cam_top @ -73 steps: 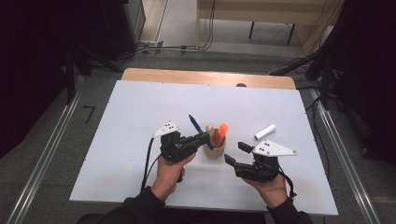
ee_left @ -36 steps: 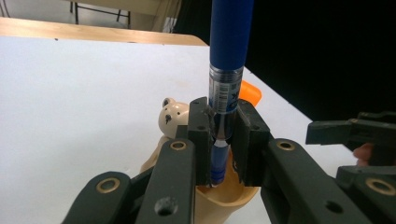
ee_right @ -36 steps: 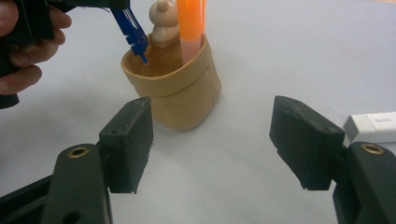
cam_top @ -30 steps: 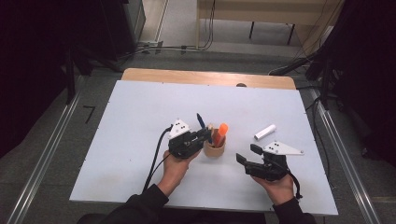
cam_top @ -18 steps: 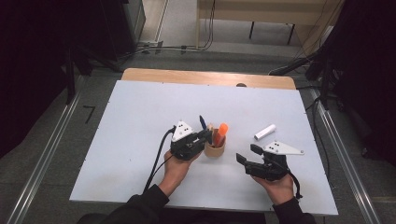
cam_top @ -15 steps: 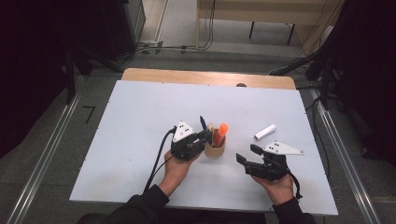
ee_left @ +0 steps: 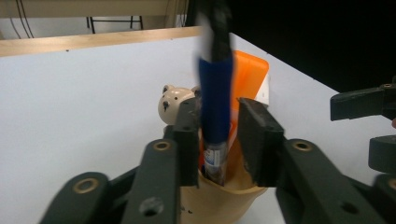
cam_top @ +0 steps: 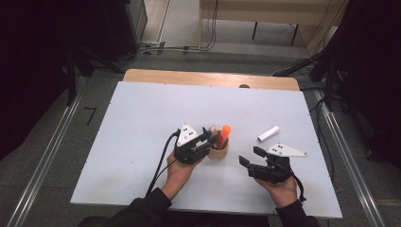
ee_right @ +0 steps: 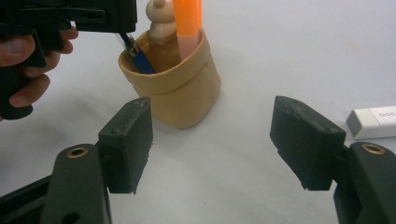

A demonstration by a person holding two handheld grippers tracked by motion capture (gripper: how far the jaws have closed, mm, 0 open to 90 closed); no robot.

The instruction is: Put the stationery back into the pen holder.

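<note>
My left gripper (ee_left: 217, 140) has its jaws just eased open, narrow, the blue pen (ee_left: 215, 112) standing loose between them in the tan cup (ee_left: 224, 200). My right gripper (ee_right: 215, 140) holds its jaws wide and empty, with the cup just beyond them on the counter (cam_top: 142, 123).

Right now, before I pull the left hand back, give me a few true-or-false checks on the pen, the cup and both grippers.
1. The blue pen stands with its tip inside the cup. True.
2. The left gripper clamps the pen tight. False: its jaws have just been opening, and a gap shows beside the pen.
3. The right gripper holds the white eraser. False: its jaws are open and hold nothing; the eraser lies apart on the table.
4. An orange marker is in the cup too. True.
5. The cup lies tipped over. False: it stands upright.
</note>
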